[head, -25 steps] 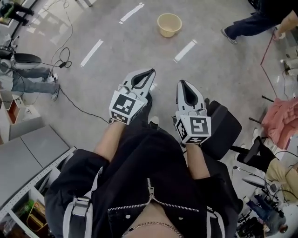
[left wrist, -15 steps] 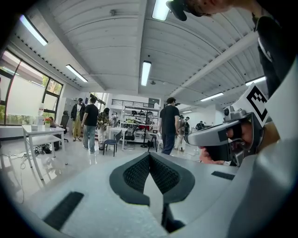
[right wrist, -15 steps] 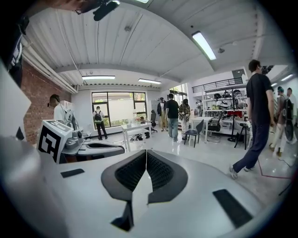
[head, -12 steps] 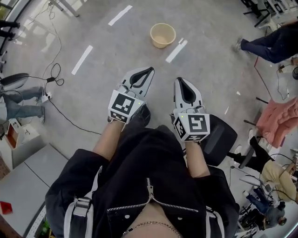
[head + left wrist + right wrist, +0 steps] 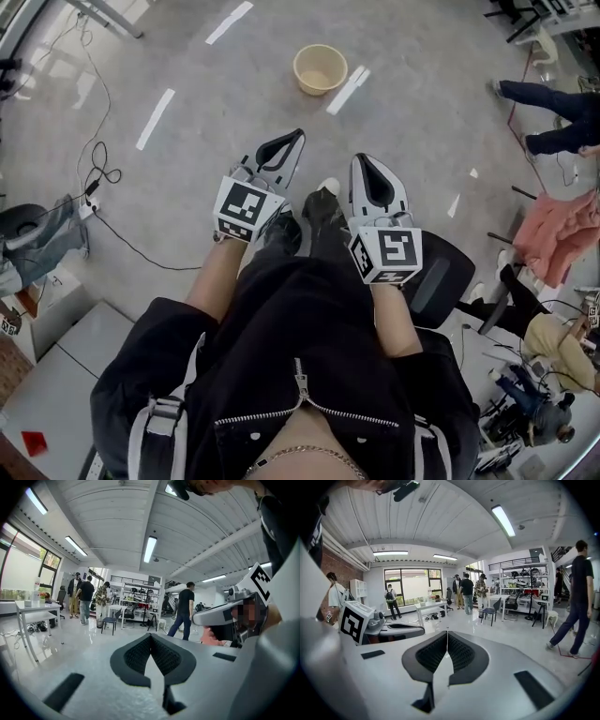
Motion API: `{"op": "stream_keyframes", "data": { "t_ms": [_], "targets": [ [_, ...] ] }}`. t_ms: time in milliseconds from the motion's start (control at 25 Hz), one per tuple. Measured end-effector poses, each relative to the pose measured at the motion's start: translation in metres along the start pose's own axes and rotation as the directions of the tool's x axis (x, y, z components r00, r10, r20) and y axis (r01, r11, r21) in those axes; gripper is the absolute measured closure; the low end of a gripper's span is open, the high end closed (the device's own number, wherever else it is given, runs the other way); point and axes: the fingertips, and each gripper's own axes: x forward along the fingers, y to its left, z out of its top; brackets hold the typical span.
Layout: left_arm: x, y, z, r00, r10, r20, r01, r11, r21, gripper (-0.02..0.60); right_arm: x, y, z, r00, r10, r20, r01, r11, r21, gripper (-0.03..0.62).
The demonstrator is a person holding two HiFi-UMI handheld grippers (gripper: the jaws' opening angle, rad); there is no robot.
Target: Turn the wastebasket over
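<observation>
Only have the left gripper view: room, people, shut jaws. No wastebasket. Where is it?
Observer: Head view shows the wastebasket on the floor, open end up, ahead of the left gripper and right gripper, apart from both.
Operator: Right jaws?
Observer: Shut, nothing between them, per the right gripper view.
Operator: Anything beside the wastebasket?
Observer: A white tape strip on the floor just right of it.
</observation>
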Motion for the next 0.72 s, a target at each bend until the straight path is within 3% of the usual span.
{"op": "stream_keyframes", "data": {
  "t_ms": [480,720],
  "targets": [
    [0.084,0.039,0.005,0.997,0.049,-0.062,-0.047,0.998,0.028,0.577,0.077,-0.069,0.012,0.998,0.065,-0.006,-0.064,0.997,0.052,0.582],
    [0.154,0.057,0.008,0.993,0.070,-0.097,-0.065,0.996,0.054,0.577,0.115,-0.143,0.023,0.996,0.087,-0.021,-0.085,0.994,0.068,0.582]
  ]
}}
